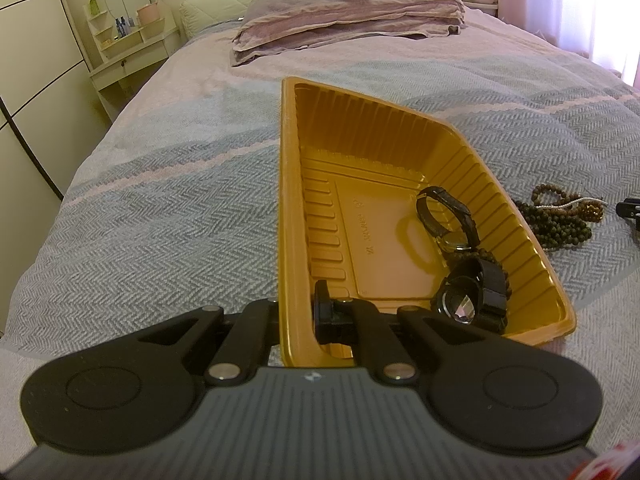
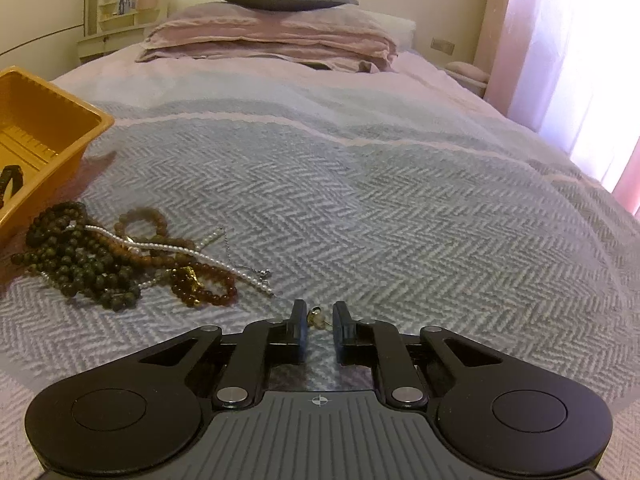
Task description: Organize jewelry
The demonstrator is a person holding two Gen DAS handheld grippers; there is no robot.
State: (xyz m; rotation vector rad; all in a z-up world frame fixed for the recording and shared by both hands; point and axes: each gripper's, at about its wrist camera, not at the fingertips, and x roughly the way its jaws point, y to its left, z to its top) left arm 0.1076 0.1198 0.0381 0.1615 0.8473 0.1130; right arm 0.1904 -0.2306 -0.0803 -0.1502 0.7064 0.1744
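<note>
A gold plastic tray point(image 1: 296, 208) lies on the bed. My left gripper point(image 1: 294, 312) is shut on the tray's near left wall, one finger inside and one outside. Inside the tray lie two black-strapped watches point(image 1: 448, 216) point(image 1: 472, 292). A tangle of dark, brown and amber bead strands with a pearl string point(image 2: 120, 256) lies on the bedspread right of the tray, also in the left wrist view point(image 1: 560, 216). My right gripper point(image 2: 319, 316) is open, its fingers on either side of a small gold earring point(image 2: 316, 316) on the bedspread.
The herringbone bedspread point(image 2: 380, 200) covers the bed. Stacked pillows point(image 1: 344, 20) lie at the head. A dressing table with a mirror point(image 1: 128, 32) stands at the far left; a curtained window point(image 2: 580, 60) is on the right.
</note>
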